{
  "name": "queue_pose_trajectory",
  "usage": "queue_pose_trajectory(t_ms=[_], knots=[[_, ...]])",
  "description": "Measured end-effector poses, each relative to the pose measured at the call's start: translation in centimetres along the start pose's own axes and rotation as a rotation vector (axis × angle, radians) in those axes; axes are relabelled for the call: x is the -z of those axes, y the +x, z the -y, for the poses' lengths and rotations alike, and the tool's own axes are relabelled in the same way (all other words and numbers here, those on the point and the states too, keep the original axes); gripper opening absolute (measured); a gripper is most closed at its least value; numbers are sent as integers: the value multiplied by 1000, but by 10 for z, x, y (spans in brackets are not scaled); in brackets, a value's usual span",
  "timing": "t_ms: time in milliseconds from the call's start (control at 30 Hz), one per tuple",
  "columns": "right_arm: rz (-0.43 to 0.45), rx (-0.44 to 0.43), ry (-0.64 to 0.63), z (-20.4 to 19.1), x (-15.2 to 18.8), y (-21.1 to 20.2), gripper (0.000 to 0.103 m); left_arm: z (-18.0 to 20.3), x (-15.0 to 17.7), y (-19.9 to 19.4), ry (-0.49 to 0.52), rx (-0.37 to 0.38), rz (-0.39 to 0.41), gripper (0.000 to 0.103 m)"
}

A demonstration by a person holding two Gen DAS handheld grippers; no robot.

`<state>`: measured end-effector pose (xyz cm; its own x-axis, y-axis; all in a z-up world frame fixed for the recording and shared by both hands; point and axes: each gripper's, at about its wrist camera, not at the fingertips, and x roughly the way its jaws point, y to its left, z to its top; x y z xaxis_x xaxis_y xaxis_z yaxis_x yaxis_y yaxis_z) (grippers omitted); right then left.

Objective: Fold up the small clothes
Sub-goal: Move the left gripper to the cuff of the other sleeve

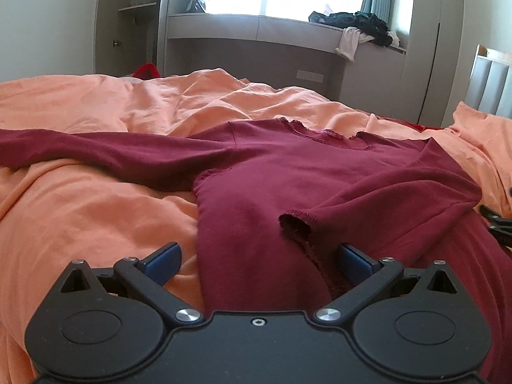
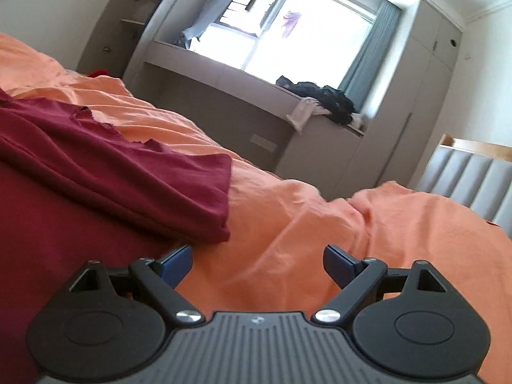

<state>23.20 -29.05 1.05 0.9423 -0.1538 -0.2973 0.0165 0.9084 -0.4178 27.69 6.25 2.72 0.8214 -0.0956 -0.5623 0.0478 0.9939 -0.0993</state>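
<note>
A dark red long-sleeved top (image 1: 288, 172) lies spread on an orange bed cover (image 1: 80, 217). Its left sleeve (image 1: 96, 150) stretches out to the left. Its right sleeve is folded over the body, with the cuff (image 1: 296, 220) near the middle. My left gripper (image 1: 259, 260) is open and empty, just above the top's lower body, its blue pads either side of the cloth. My right gripper (image 2: 257, 264) is open and empty over the orange cover (image 2: 320, 224), just right of the top's folded edge (image 2: 144, 185). A bit of the right gripper (image 1: 499, 224) shows at the left view's right edge.
A grey window bench (image 1: 256, 28) runs behind the bed, with a heap of dark and white clothes (image 1: 361, 25) on it. A grey padded headboard (image 2: 473, 179) stands at the right. Shelves and a cupboard (image 1: 131, 22) stand at the back left. A red item (image 1: 147, 70) lies behind the bed.
</note>
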Motion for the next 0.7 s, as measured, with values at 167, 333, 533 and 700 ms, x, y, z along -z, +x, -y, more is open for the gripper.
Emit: queue_pose_trajectory(t_ms=[167,333,533,700], knots=[[43,-22,-37,-5,4,22,52,3,0,0,0,-5,-2,103],[60,-41,-19,0,2,24,5,7,2,-1,14,-10,5,103],[10,-57,21,4,2,29,3,9,7,-6,48,-2,18,103],[-7,-91,10,4,-1,26,8,-4,7,-13,-8,55,65,103]])
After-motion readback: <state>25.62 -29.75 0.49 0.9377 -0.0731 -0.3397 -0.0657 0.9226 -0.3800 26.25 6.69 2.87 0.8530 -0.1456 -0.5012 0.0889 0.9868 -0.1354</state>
